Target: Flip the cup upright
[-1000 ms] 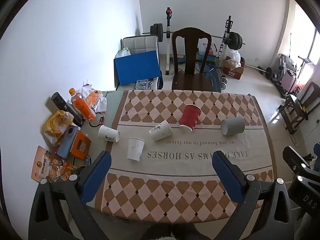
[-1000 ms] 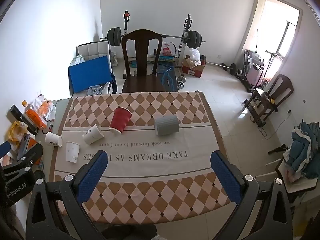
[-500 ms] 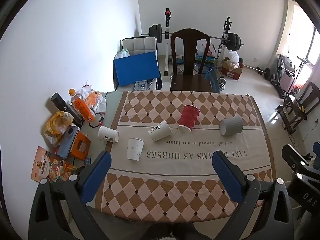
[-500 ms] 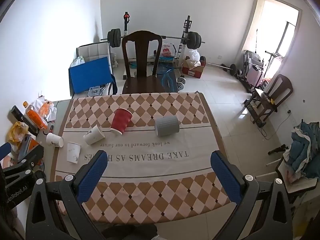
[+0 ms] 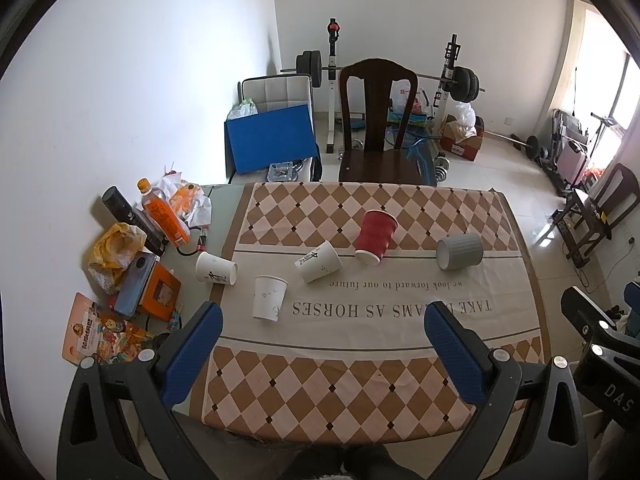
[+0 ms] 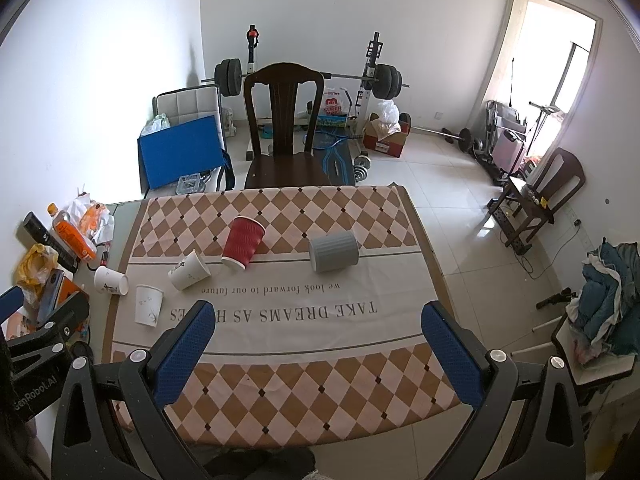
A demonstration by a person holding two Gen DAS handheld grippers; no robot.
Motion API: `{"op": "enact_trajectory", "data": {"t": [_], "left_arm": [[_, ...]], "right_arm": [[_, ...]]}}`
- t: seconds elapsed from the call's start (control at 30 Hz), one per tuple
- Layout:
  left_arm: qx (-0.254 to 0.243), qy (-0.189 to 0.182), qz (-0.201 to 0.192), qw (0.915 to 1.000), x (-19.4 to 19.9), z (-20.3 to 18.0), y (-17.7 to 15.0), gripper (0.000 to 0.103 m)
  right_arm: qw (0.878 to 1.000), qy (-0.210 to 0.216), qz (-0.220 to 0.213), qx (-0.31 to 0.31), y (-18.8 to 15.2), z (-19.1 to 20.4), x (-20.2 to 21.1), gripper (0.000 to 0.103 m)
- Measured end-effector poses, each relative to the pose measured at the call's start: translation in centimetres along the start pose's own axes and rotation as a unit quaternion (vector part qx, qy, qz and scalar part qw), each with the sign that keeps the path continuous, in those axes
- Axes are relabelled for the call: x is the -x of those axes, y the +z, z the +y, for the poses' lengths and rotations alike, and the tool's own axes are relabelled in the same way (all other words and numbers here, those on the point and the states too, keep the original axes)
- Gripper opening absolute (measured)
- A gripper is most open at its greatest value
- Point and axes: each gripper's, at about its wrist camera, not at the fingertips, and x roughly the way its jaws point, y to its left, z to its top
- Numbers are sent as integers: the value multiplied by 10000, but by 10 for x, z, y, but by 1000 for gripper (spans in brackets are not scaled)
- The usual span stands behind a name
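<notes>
Several cups lie on their sides on the checkered tablecloth [image 5: 360, 384]: a red ribbed cup [image 5: 375, 237] [image 6: 243, 242], a grey ribbed cup [image 5: 459, 251] [image 6: 334, 251], and three white paper cups [image 5: 320, 261], [image 5: 270, 298], [image 5: 216, 268]. In the right wrist view the white cups are at the left [image 6: 189, 270]. My left gripper [image 5: 322, 344] is open and empty, high above the near table edge. My right gripper [image 6: 318, 340] is open and empty, also high above the near edge.
Clutter sits on the table's left side: an orange bottle [image 5: 162, 213], a black can [image 5: 120, 204], a yellow bag [image 5: 114, 246], a phone [image 5: 134, 282] and booklets. A dark wooden chair [image 5: 378, 132] stands at the far side. Weights and a blue board [image 5: 270, 140] stand behind.
Both grippers have drawn back and risen slightly, so the table looks a little smaller. The cups have not moved.
</notes>
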Motion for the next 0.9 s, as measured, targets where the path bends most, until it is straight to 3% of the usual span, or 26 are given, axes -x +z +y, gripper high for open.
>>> {"op": "enact_trajectory", "data": {"t": [0.9], "left_arm": [[-12,-16,-48,10000,5,1,2,103]], "right_arm": [[10000,9,-45,-1,0,-2,8,103]]}}
